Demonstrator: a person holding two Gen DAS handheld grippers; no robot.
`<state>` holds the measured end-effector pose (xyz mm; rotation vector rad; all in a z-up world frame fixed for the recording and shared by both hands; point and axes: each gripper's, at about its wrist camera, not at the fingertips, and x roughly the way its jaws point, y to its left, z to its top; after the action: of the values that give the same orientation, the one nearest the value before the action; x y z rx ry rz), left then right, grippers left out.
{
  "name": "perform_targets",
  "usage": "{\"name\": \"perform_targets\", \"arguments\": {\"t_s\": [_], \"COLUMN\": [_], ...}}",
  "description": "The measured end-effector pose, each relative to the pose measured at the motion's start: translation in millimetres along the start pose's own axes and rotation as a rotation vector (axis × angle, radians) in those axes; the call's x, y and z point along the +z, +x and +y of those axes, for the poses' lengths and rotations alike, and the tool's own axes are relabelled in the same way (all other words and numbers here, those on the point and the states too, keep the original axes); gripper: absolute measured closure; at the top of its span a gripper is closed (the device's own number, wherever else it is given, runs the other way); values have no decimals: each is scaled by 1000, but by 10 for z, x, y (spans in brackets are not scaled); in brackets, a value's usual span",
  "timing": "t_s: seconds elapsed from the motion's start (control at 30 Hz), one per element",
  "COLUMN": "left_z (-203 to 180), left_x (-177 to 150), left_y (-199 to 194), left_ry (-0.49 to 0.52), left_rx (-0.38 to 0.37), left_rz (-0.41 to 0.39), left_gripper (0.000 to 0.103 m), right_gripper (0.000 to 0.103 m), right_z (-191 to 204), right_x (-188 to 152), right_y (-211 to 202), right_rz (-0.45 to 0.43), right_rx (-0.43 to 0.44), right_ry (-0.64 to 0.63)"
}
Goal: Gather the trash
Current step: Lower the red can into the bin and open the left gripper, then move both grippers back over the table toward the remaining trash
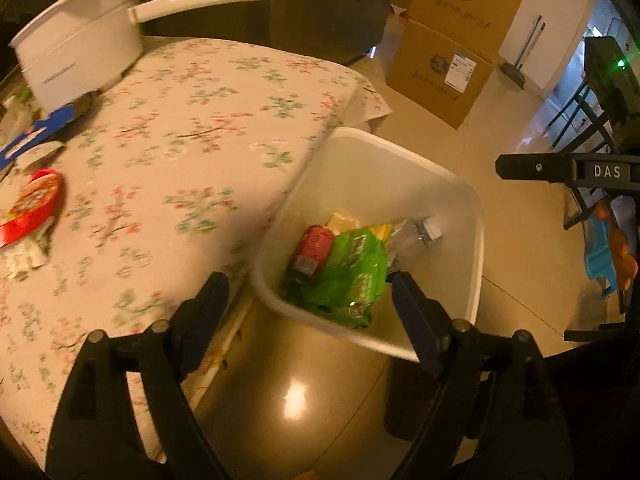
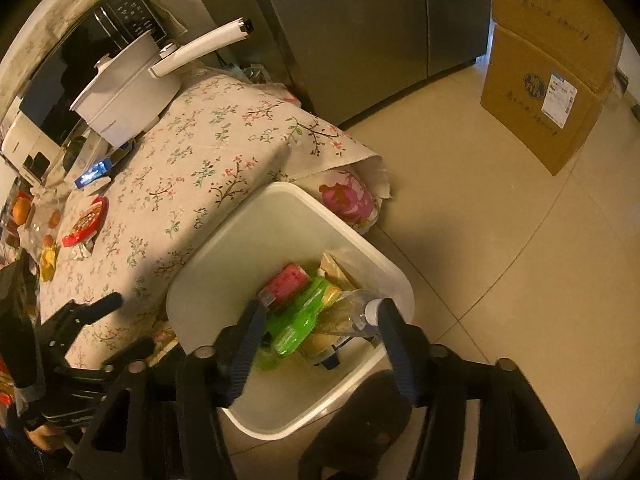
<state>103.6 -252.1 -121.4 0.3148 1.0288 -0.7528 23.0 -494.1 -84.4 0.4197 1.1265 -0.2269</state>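
A white trash bin (image 1: 476, 216) (image 2: 224, 264) stands on the floor against the table's edge. Inside lie a green wrapper (image 1: 352, 276) (image 2: 298, 326), a red can (image 1: 314, 246) (image 2: 288, 282) and a clear plastic bottle (image 1: 416, 236) (image 2: 352, 314). My left gripper (image 1: 308, 292) is open and empty above the bin's near rim. My right gripper (image 2: 320, 316) is open and empty, directly over the bin. A red wrapper (image 1: 34, 206) (image 2: 86, 222) and crumpled paper (image 1: 26, 256) lie on the floral tablecloth (image 1: 192, 152) (image 2: 192, 160). The right gripper's finger (image 1: 532, 168) shows in the left view.
A white pot with a long handle (image 1: 80, 52) (image 2: 128, 96) stands at the table's far end, next to a blue package (image 1: 28, 140) (image 2: 94, 174). Stacked cardboard boxes (image 1: 444, 68) (image 2: 548, 92) and a grey fridge (image 2: 360, 28) stand on the tiled floor. A yellow wrapper (image 2: 48, 264) lies by fruit.
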Motion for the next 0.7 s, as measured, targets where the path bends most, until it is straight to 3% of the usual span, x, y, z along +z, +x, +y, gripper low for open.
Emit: {"name": "perform_targets", "arguments": {"t_s": [0.2,0.5,0.7], "left_z": [315,1087,1601], "left_x": [-107,-430,-748], "left_y": [-198,-658,-987], "left_ry": [-64,-210,-311], "left_rx": [48,147,208], "left_rz": [4,-11,-19], "left_gripper": [17,14,5], "right_gripper": [38,35,31], "right_z": [227,830,1298], "right_x": [59,150,137], "right_y": [-32,-41,-14], "right_rz": [-12,-40,-56], "right_rx": [9,33,33], "right_ry": [-29,-123,-217]}}
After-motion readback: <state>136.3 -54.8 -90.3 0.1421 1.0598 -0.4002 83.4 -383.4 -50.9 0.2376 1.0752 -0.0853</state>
